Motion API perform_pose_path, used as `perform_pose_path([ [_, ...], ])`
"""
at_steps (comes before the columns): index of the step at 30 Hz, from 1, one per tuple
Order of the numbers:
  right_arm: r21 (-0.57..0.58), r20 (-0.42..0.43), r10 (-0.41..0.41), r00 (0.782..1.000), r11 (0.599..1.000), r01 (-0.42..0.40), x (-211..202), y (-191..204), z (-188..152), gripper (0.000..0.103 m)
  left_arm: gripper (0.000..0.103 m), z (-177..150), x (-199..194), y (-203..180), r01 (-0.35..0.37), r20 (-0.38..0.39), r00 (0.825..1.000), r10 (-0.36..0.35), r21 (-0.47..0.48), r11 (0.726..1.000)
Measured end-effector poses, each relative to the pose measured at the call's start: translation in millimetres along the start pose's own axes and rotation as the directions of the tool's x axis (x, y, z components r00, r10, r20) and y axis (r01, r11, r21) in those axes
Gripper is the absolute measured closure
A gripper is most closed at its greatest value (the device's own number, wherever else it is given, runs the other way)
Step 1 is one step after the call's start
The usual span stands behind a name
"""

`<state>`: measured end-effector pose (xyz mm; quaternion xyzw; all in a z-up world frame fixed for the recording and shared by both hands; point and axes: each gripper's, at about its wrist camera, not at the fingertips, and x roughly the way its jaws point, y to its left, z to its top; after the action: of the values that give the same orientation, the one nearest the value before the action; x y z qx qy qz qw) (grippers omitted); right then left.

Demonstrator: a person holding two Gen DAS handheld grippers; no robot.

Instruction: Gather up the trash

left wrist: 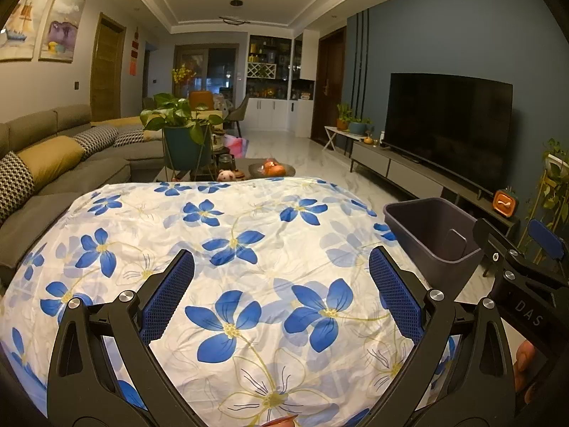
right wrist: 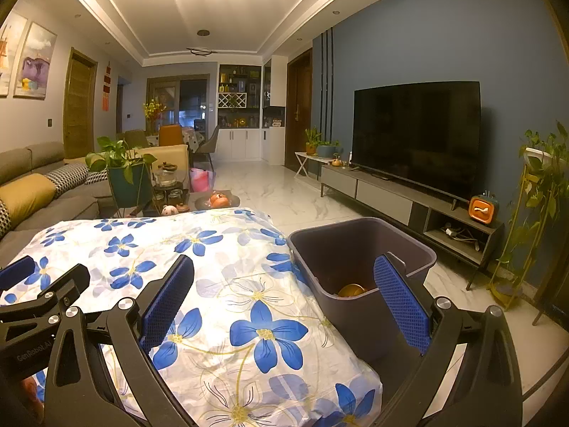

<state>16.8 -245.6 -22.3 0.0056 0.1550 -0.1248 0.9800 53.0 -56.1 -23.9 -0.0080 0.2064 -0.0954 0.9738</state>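
**Bin beside the flowered bench, both grippers spread wide**

Bin, a dark purple-grey tub, stands on the pale marble floor against the right side of the bench, which is covered by a white cloth printed with blue flowers. In the right wrist view the bin lies at about 2 o'clock from the picture's middle, and a round yellow-brown object sits low inside it; what that object is cannot be told. In the left wrist view the same bin is at about 3 o'clock, beyond the bench's edge.

The right gripper hangs over the bench's near right corner with its jaws far apart and nothing between them; its right finger overlaps the bin's near wall in the picture. The left gripper is over the middle of the cloth, also spread wide and empty. Each gripper shows at the edge of the other's view.

Past the bench at 12 o'clock are a small pink pig toy and a dish of orange fruit. A potted plant stands at 11 o'clock, a grey sofa with cushions at 9 o'clock, and a large dark television on a low cabinet at 2 o'clock, against a blue wall.
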Motion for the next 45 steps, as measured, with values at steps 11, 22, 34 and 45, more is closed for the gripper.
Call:
perform_pose_path([
  [11, -0.001, 0.001, 0.001, 1.000, 1.000, -0.001, 0.3, 0.8, -0.1, 0.006, 0.006, 3.4, -0.9, -4.3, 0.002, 0.006, 1.000, -0.002, -0.003, 1.000],
  [22, 0.002, 0.002, 0.003, 1.000, 1.000, -0.003, -0.3, 2.1, 0.8, 0.006, 0.006, 4.3, 0.1, -6.8, 0.000, 0.010, 1.000, 0.000, -0.004, 1.000],
  [34, 0.002, 0.006, 0.007, 1.000, 1.000, -0.007, 1.0, 5.9, 5.6, 0.006, 0.006, 5.2, 1.3, -7.3, 0.003, 0.012, 1.000, -0.003, -0.008, 1.000],
  [45, 0.004, 0.006, 0.007, 1.000, 1.000, -0.007, 0.7, 4.7, 4.9, 0.006, 0.006, 6.9, 3.5, -9.8, 0.004, 0.015, 1.000, -0.004, -0.012, 1.000],
])
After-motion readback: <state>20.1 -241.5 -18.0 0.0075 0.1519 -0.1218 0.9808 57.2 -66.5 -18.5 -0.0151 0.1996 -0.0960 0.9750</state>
